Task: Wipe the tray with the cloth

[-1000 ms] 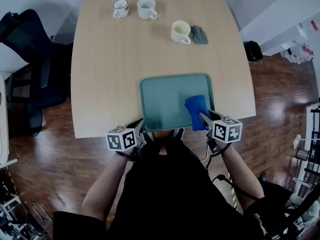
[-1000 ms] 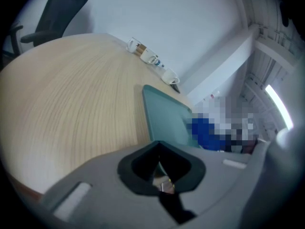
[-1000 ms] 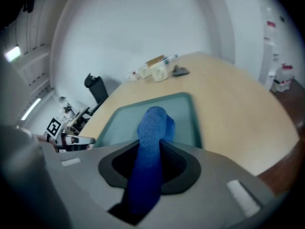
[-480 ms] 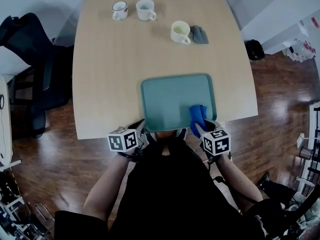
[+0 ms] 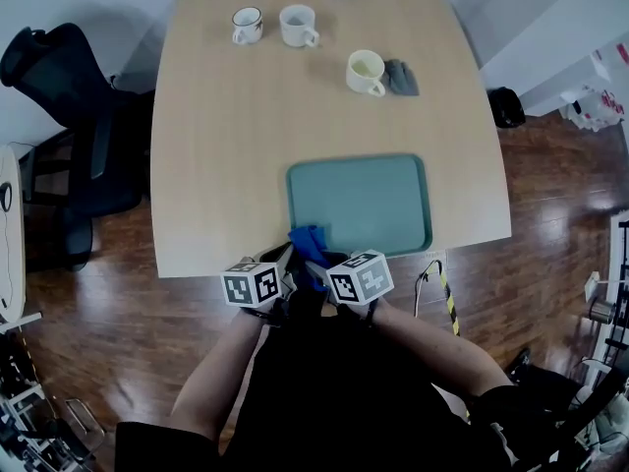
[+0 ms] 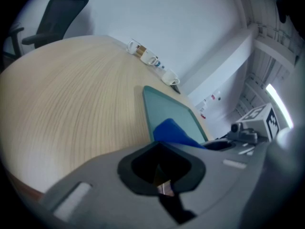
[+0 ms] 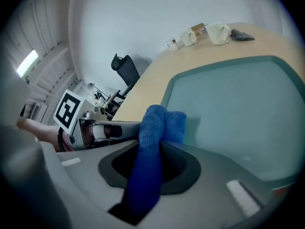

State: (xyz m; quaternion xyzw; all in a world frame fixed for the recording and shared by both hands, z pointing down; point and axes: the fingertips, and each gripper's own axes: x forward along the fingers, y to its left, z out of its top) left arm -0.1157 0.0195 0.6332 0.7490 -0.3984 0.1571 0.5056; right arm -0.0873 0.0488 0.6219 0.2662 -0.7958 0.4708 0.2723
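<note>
Because the next wiping stroke has to start from where the cloth sits, the layout matters most. The desk point(image 5: 216, 165) fills the upper middle of the head view. The teal tray point(image 5: 364, 205) lies flat near the desk's lower edge, right of centre, with its long axis running left to right across the frame.

The blue cloth point(image 5: 310, 242) is bunched at the tray's lower left corner, at or just over the rim. Nearly the whole bare tray floor therefore stretches away up and to the right of it. In the right gripper view the same floor point(image 7: 238, 109) opens out to the right, beyond the cloth point(image 7: 159, 123).

The right claw point(image 5: 314, 256) pinches a fold of that cloth between its jaws, with the rest sticking out ahead. The left claw point(image 5: 287, 262) sits just beside it at the desk's lower edge, jaws pressed together on nothing, with the tray off to its right.

I judge that the right hand is the one placed to wipe, and that its stroke should run rightward along the tray's length.
</note>
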